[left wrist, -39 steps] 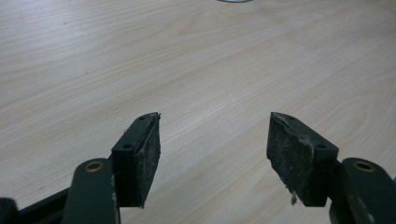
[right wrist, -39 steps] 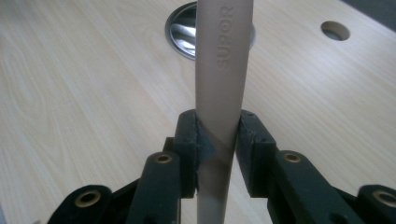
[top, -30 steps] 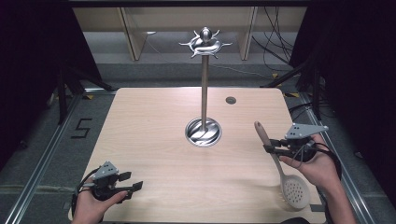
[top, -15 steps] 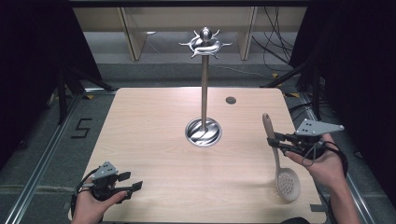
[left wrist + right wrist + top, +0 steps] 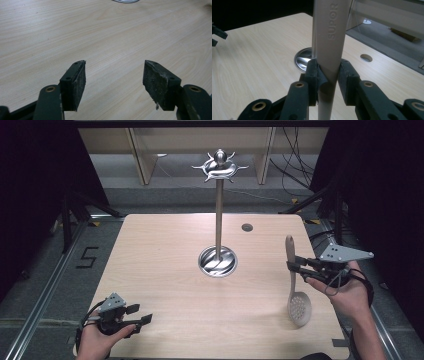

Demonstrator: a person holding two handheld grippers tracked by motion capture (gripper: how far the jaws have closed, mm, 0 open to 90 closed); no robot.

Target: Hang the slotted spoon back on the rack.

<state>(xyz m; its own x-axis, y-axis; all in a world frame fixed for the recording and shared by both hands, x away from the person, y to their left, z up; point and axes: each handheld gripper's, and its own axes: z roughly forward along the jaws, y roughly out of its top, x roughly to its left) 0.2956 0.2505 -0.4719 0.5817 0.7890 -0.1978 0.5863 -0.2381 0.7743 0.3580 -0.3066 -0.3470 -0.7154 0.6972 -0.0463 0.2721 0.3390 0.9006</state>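
My right hand-held gripper (image 5: 295, 268) pinches the slotted spoon (image 5: 295, 285) by its handle, long axis upright, bowl hanging below. The hook stand (image 5: 218, 215) rises ahead of that gripper, nearer it than my left hand-held gripper (image 5: 137, 315), spread and empty at the table (image 5: 165, 250) edge.

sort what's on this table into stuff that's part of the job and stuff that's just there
Part of the job:
- slotted spoon, handle clamped in the right tongs
- metal hanging stand, hooks at its top, likely where the spoon goes

Just there:
- left tongs, open and idle near the table's front edge
- round hole in the table
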